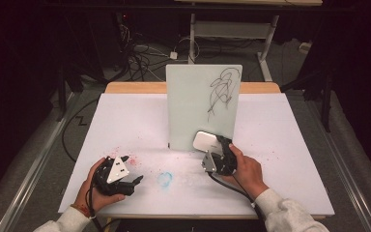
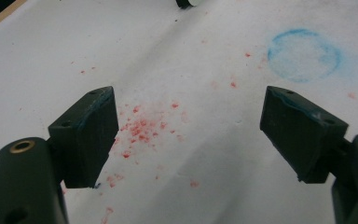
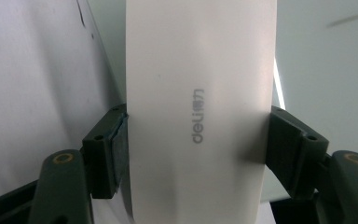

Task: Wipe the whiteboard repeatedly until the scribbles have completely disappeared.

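The upright whiteboard (image 1: 200, 106) at centre frame looks stiff but could tip, so press lightly. Your right gripper (image 1: 221, 145) clamps the white deli eraser (image 1: 205, 141), rigid and smooth, across its narrow sides, low against the board. Your left gripper (image 1: 134, 182) rests open, lower left.

One upright pale-green rectangular whiteboard (image 1: 200, 108) stands on the tabletop (image 1: 125, 121), and it bears one black scribble (image 1: 223, 89) near its upper right corner. One white rounded plastic eraser block with grey lettering (image 3: 200, 112) is there. Two black two-jaw grippers are counted: the left gripper (image 1: 136, 182) and the right gripper (image 1: 222, 141). Two hands hold them, one each. One blue chalky ring mark (image 2: 304, 55) lies on the white tabletop cover, beside one loose scatter of red specks (image 2: 142, 128).
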{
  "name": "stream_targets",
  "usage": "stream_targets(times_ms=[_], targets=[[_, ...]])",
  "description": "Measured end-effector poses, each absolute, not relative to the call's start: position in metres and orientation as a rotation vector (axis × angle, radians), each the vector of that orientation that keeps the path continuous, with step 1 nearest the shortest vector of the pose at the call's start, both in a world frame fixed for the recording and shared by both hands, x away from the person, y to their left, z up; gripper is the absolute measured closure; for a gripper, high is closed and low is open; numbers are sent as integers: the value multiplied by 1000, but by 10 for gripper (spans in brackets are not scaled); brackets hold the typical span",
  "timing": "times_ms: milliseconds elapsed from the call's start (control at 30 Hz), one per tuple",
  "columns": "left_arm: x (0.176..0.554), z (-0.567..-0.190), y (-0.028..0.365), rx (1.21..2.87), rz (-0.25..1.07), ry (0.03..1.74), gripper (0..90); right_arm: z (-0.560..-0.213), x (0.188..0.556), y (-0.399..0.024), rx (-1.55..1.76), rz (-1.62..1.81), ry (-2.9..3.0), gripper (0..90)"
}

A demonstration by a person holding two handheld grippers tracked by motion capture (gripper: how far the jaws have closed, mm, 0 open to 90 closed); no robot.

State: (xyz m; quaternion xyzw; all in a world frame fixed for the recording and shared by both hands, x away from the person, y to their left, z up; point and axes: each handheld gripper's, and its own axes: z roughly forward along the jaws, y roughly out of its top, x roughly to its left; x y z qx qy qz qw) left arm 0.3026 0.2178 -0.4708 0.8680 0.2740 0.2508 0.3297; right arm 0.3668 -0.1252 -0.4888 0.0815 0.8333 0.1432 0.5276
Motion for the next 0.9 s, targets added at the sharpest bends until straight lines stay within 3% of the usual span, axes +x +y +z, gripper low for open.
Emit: stream_targets(times_ms=[233, 700, 900], targets=[[303, -471, 218, 2271, 657, 719, 188, -476, 372, -123, 229, 390, 1982, 311], [302, -470, 219, 2269, 657, 718, 188, -404, 398, -162, 628, 603, 1770, 311], [302, -471, 218, 2272, 654, 716, 188, -403, 399, -166, 709, 684, 1750, 310]])
